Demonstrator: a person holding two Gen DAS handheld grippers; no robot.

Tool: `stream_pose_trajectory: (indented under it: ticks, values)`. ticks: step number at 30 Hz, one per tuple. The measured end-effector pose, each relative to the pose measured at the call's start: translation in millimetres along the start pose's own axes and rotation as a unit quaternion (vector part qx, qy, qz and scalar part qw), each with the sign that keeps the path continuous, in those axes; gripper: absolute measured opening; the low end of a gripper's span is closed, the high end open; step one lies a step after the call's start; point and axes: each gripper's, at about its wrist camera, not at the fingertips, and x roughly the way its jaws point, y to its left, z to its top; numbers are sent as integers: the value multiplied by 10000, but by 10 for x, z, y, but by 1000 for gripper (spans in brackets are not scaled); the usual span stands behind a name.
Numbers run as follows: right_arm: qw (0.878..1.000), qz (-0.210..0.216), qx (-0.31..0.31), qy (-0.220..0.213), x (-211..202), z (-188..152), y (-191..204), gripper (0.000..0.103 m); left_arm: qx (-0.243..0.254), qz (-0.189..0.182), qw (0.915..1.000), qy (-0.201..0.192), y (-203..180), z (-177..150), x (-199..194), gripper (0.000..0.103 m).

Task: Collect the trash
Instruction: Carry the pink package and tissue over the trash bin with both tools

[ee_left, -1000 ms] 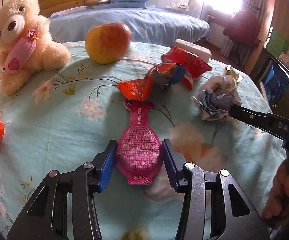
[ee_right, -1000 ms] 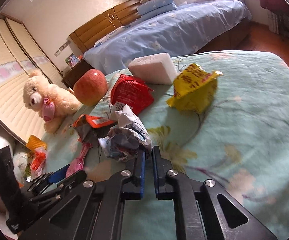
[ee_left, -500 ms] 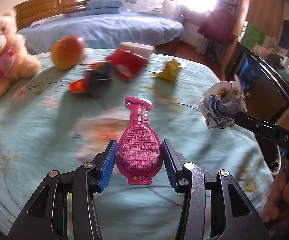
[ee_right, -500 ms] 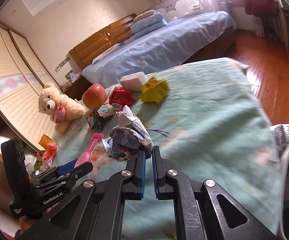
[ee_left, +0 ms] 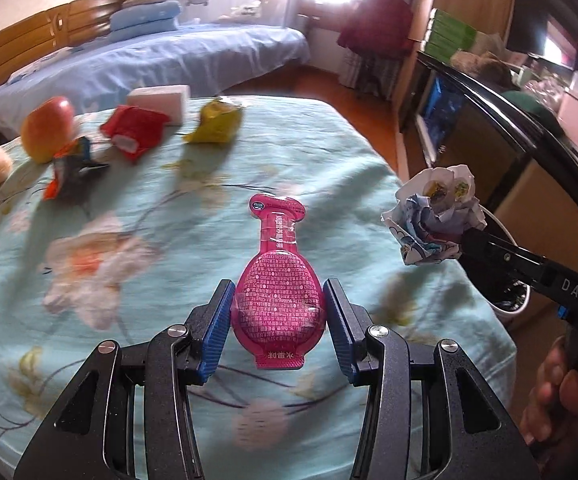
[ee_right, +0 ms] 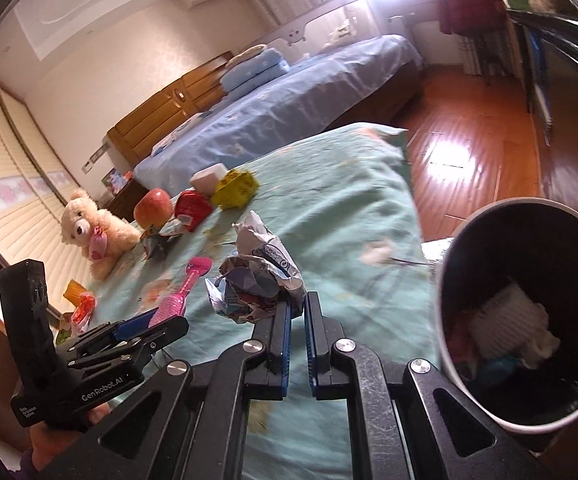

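My left gripper (ee_left: 278, 320) is shut on a pink bottle-shaped sachet (ee_left: 277, 284) and holds it above the teal flowered bed cover (ee_left: 129, 280). My right gripper (ee_right: 297, 308) is shut on a crumpled paper ball (ee_right: 255, 276), also seen in the left wrist view (ee_left: 435, 216), lifted off the bed near its right edge. A white bin with a black liner (ee_right: 469, 240) holding some trash stands on the floor to the right of the bed. A yellow wrapper (ee_left: 215, 122), a red wrapper (ee_left: 135, 128) and an orange-blue wrapper (ee_left: 69, 168) lie at the far end.
An apple (ee_left: 47, 128), a white block (ee_left: 159, 100) and a teddy bear (ee_right: 89, 228) sit at the far end of the bed. More orange wrappers (ee_right: 79, 304) lie at its left side. A blue bed (ee_right: 281, 112) stands beyond, and a dark cabinet (ee_left: 489, 128) to the right.
Both grippers have lifted their trash off the bed and swung right, towards the bed's edge. The bin has come into the right wrist view.
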Motion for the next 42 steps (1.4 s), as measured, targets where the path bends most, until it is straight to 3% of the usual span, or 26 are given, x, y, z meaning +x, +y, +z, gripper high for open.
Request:
stream_pose_trajectory:
  ticks: [42]
  values:
    - [9921, -872, 705, -554, -816, -116, -956, 6, 1083, -665, 9919, 87, -1316, 148, 200, 45]
